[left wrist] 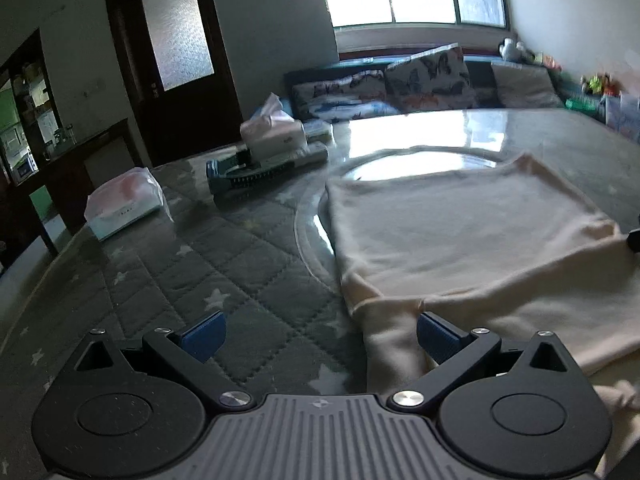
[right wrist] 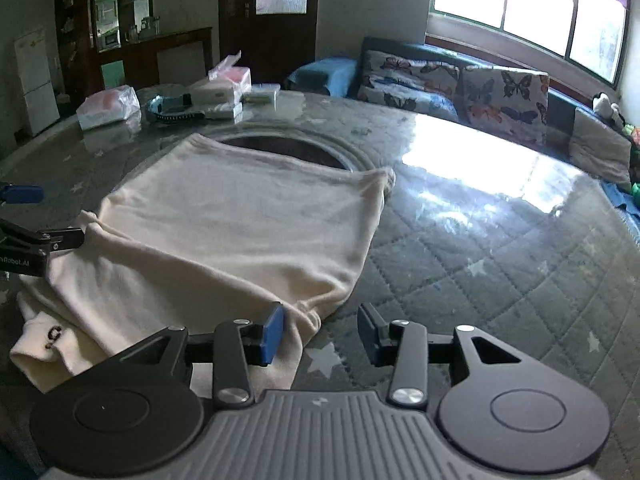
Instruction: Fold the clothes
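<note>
The cream garment [right wrist: 224,232] lies spread on the glass-topped worktop [right wrist: 480,208], its far half flat and squared, its near part doubled over in a loose fold with a cuff or hem trailing off at the near left. The left gripper [left wrist: 320,336] sits at the garment's near left corner, jaws wide apart, with cloth lying against the inside of 1 blue pad [left wrist: 434,338]. The right gripper [right wrist: 320,328] is at the near right corner, jaws also apart, 1 pad touching the bunched edge.

Whether a fold has just been laid down or a new 1 is about to be picked up cannot be told from this. If a grasp comes next, each pair of jaws should close on every layer at its corner, both at matching heights, so the edge lifts level. The bunched right corner and loose near cuff need smoothing, or the fold will skew.
</note>
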Demonstrator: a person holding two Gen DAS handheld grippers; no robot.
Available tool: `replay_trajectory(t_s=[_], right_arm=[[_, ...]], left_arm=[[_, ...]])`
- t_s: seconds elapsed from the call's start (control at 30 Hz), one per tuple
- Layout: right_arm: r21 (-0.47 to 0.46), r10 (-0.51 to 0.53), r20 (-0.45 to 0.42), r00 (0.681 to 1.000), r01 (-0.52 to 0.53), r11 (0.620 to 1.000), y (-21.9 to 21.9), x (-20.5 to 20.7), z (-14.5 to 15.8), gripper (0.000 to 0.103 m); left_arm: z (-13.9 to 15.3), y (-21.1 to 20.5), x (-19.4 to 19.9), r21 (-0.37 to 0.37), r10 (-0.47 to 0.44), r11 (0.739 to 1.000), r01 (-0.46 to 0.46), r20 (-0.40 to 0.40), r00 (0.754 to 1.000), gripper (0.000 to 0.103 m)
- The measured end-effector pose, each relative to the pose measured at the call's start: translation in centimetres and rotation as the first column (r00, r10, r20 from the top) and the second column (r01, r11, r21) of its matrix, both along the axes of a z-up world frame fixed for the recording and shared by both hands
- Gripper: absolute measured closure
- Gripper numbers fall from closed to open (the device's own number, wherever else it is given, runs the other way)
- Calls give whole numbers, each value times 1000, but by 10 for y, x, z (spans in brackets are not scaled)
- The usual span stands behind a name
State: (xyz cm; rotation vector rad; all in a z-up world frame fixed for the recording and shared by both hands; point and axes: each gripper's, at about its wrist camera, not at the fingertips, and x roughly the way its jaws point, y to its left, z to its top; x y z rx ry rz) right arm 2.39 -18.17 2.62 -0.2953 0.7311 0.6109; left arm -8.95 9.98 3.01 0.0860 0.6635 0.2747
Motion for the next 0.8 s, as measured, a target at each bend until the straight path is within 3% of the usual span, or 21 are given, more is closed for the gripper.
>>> replay_trajectory(t_s=[0.17, 0.43, 0.63, 0.8], right_arm=[[19, 57, 12, 998, -57, 998, 16, -7, 6, 61], [-6, 121, -7, 993, -121, 993, 47, -11, -8, 58], [-6, 142, 15, 990, -142, 990, 44, -23, -1, 56], [-2, 208, 17, 978, -208, 978, 45, -47, 3, 54]], left_arm=[[-4, -7, 8, 16, -24, 1000, 24, -9, 1000, 0], [-9, -17, 19, 35, -61, 997, 62, -24, 998, 0], [-1, -10, 2, -9, -93, 996, 92, -17, 996, 0], [-5, -19, -12, 24, -134, 991, 135, -31, 991, 0]])
